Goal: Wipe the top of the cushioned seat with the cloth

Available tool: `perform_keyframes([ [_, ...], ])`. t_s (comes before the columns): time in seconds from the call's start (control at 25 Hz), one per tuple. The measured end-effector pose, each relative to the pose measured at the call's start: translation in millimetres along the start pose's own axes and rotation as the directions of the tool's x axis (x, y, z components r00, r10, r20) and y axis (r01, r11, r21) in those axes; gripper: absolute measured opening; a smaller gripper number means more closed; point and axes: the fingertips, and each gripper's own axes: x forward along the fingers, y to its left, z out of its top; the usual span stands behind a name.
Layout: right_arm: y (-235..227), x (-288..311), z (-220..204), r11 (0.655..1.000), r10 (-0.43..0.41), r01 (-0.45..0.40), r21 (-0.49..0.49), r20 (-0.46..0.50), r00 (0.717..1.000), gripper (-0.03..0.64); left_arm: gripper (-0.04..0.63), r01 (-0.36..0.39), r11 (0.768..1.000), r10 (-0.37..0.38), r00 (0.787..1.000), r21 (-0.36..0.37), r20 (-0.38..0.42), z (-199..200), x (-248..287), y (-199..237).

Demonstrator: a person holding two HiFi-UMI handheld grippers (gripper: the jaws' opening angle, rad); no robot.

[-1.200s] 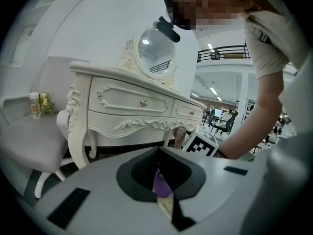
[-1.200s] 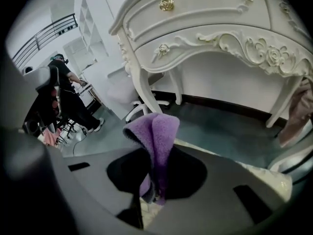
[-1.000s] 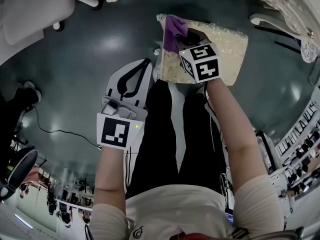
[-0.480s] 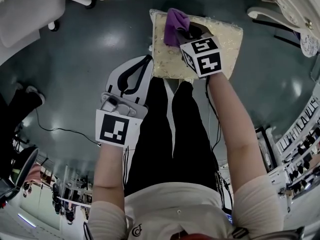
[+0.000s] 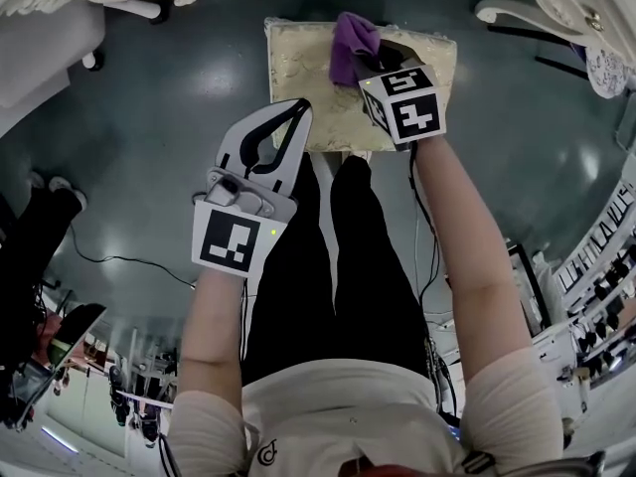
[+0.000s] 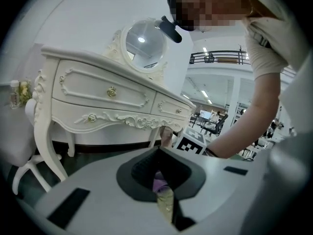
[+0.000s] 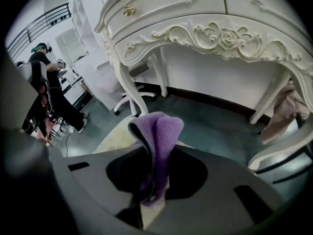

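Note:
The cream, gold-patterned cushioned seat [image 5: 298,68] stands on the dark floor in front of my legs in the head view. A purple cloth [image 5: 350,46] lies bunched on its top near the middle of the far edge. My right gripper [image 5: 366,66] is shut on that cloth, which stands up between the jaws in the right gripper view [image 7: 159,136], with the seat [image 7: 115,136] below. My left gripper [image 5: 296,109] hovers over the seat's near edge, shut and holding nothing. Through its jaws' opening in the left gripper view I see the purple cloth [image 6: 160,182].
A white ornate dressing table [image 7: 205,28] stands beyond the seat, with a round mirror [image 6: 142,45] on it. A white chair [image 5: 60,8] is at the far left, another chair [image 5: 556,13] at the far right. A cable [image 5: 109,261] runs over the floor at the left.
The right gripper has dragged the cloth from the seat's far left corner toward the middle of the far edge. The left gripper now overlaps the seat's near edge.

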Motion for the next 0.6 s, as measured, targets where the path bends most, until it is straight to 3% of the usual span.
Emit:
perform_keyframes([
  [0.6, -86.0, -45.7, -52.2, 0.994, -0.078, 0.08, 0.071, -0.026, 0.997, 0.086, 0.014, 0.011, 1.0, -0.011, 1.0, 0.012, -0.002, -3.6, 41.0, -63.0],
])
